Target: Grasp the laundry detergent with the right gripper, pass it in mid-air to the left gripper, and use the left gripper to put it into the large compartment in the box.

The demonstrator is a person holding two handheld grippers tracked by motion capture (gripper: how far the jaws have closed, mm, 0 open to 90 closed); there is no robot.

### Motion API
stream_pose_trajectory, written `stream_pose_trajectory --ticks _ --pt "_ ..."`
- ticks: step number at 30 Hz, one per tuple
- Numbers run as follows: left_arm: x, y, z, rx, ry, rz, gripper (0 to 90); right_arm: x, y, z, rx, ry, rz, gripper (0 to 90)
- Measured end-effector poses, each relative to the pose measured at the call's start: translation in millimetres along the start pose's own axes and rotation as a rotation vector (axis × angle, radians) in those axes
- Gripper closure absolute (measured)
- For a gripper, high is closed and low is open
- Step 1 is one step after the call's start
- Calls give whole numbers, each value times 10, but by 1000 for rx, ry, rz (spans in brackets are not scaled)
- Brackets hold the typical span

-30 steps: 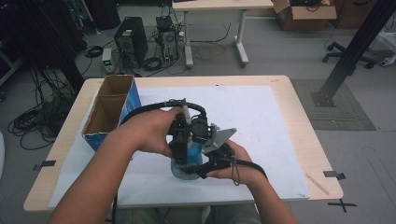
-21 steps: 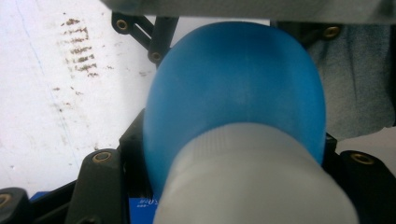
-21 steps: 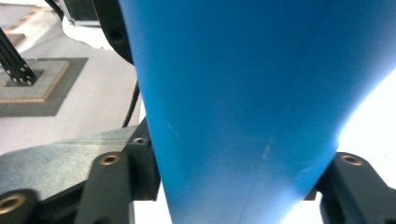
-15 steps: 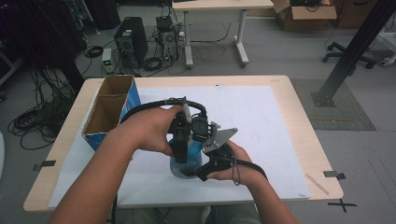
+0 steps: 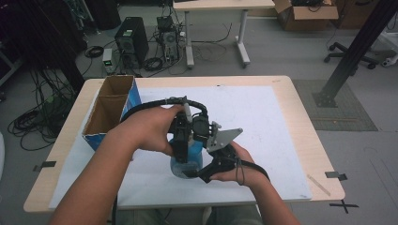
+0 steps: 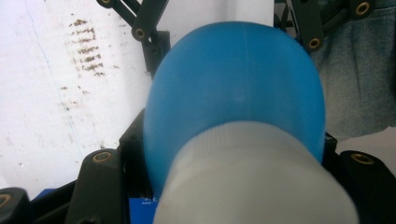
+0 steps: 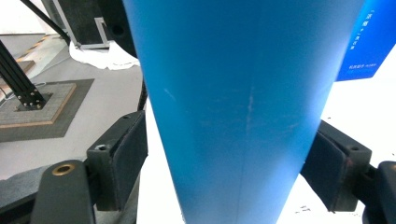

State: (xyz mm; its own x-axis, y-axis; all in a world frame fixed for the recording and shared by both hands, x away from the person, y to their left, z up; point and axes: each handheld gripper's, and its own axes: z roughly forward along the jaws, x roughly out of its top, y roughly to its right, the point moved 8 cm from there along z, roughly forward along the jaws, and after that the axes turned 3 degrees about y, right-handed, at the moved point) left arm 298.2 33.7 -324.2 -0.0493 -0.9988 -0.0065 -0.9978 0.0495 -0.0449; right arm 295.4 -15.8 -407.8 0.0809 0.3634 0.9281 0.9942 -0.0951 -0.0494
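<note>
A blue bottle (image 5: 187, 161) with a white cap stands on the white sheet near the table's front middle. From the right, my right gripper (image 5: 199, 171) is shut on its body; in the right gripper view the blue wall (image 7: 243, 102) sits between both pads (image 7: 123, 158). My left gripper (image 5: 187, 136) comes down from above onto the bottle top. The left gripper view looks down on the white cap (image 6: 252, 182) and the blue shoulder (image 6: 233, 79), with the jaws tight against the cap on both sides.
An open blue cardboard box (image 5: 110, 110) stands at the table's left edge and also appears as the blue box (image 7: 369, 37) in the right gripper view. The white sheet (image 5: 267, 117) covers most of the table. Beyond the far edge are a computer tower (image 5: 131, 42) and cables.
My left hand has shifted very slightly over the bottle top. The bottle and the right gripper stay where they were.
</note>
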Motion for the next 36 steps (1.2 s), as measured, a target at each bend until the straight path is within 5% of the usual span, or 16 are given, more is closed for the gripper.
stream_pose_trajectory --ticks 13,27,34,36 --pt "-2 -17 2 3 -6 -7 386 -38 8 -42 7 7 36 28" --pt "-7 -32 -11 1 -10 -13 385 5 -20 -208 21 42 35 11" --pt "-26 -69 -45 4 -17 -53 385 -3 -15 -398 13 36 30 11" --pt "-39 -95 -72 0 -19 -92 385 -15 0 -471 2 29 29 11"
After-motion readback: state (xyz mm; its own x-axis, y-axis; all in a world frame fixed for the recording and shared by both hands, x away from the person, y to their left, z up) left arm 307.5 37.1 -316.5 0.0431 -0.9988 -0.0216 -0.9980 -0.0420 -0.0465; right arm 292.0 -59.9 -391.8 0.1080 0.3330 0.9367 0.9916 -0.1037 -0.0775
